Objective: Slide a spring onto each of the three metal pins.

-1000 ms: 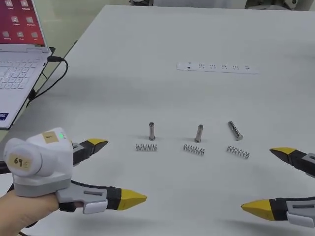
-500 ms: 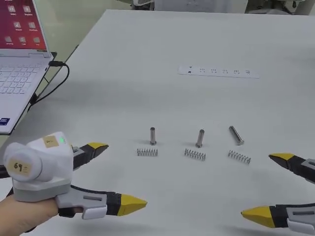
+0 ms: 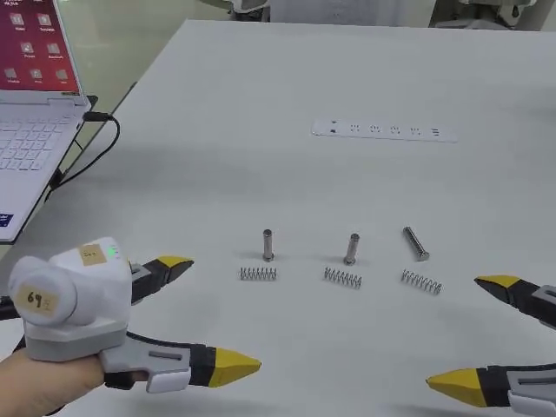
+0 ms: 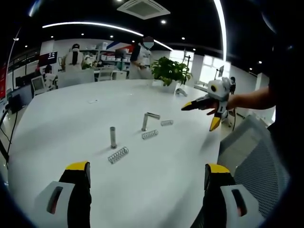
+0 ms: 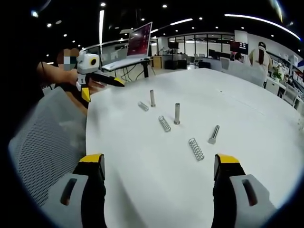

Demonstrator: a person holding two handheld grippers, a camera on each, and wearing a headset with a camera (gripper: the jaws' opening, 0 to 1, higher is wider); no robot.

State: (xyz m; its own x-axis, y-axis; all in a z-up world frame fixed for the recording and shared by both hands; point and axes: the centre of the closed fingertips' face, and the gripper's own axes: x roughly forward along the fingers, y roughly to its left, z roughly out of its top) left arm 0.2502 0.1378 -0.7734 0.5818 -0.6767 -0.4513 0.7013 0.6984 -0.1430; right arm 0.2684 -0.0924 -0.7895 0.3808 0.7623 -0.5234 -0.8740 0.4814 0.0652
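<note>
White tabletop [image 3: 261,95] stretches across the head view, with an open laptop [image 3: 30,122] at the upper left and a white power strip [image 3: 382,130] lying above centre. Below centre, three metal pins sit in a row. The left pin [image 3: 268,245] and the middle pin [image 3: 352,248] stand upright, while the right pin [image 3: 415,244] lies on its side. Just below each pin, and apart from it, a spring lies loose on the table: the left spring [image 3: 258,274], the middle spring [image 3: 342,278] and the right spring [image 3: 421,282]. At the lower left, a hand [image 3: 43,382] holds the left gripper [image 3: 208,314], its jaws spread wide and empty. At the lower right edge, the right gripper [image 3: 469,332] is spread just as wide and holds nothing. Both grippers are apart from the pins and springs.
</note>
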